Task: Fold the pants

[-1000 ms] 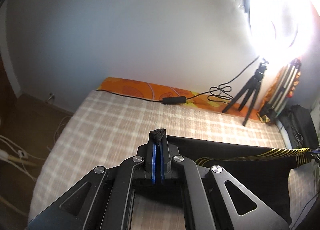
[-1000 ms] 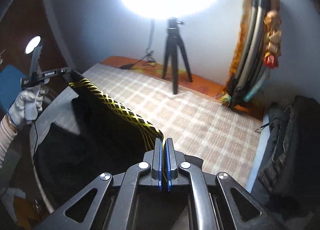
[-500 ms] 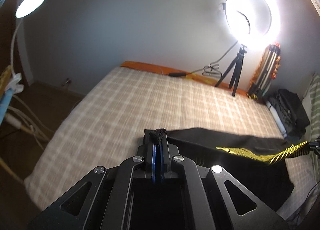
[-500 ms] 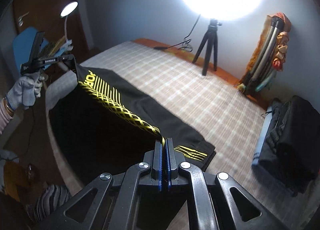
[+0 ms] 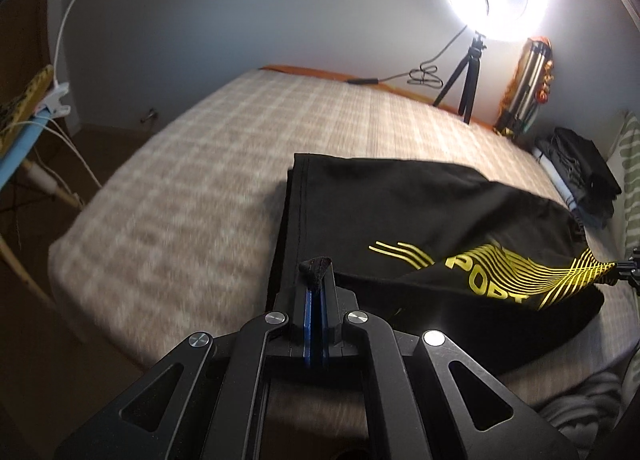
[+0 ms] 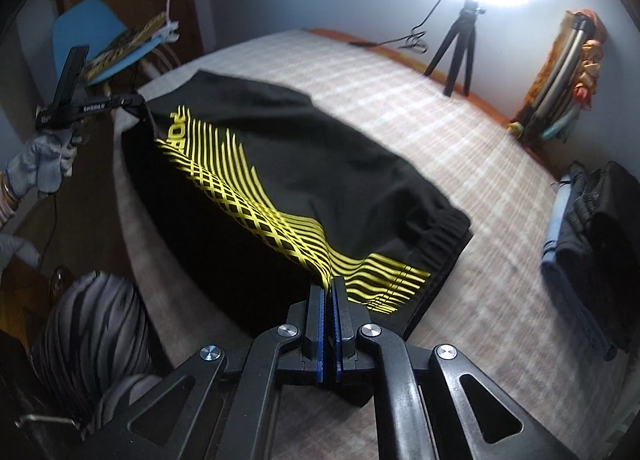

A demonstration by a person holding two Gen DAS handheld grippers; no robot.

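Observation:
Black pants (image 5: pixel 420 211) with yellow line print lie folded over on the checked bed (image 5: pixel 224 163). My left gripper (image 5: pixel 316 284) is shut on a black corner of the pants at their left end. My right gripper (image 6: pixel 329 292) is shut on the yellow-printed edge near the waistband (image 6: pixel 444 236). The fabric between the two grippers is stretched just above the lower layer (image 6: pixel 288 127), which rests on the bed. The left gripper also shows in the right wrist view (image 6: pixel 132 103), held by a gloved hand.
A ring light on a tripod (image 5: pixel 468 71) stands at the bed's far edge by the wall. Folded dark clothes (image 6: pixel 592 219) lie at the bed's right side. A blue chair with a clip lamp (image 6: pixel 100 35) stands left of the bed.
Both grippers have come down toward the bed with the held edge. More of the pants now lies flat on the bed, and the upper layer has folded over the lower one.

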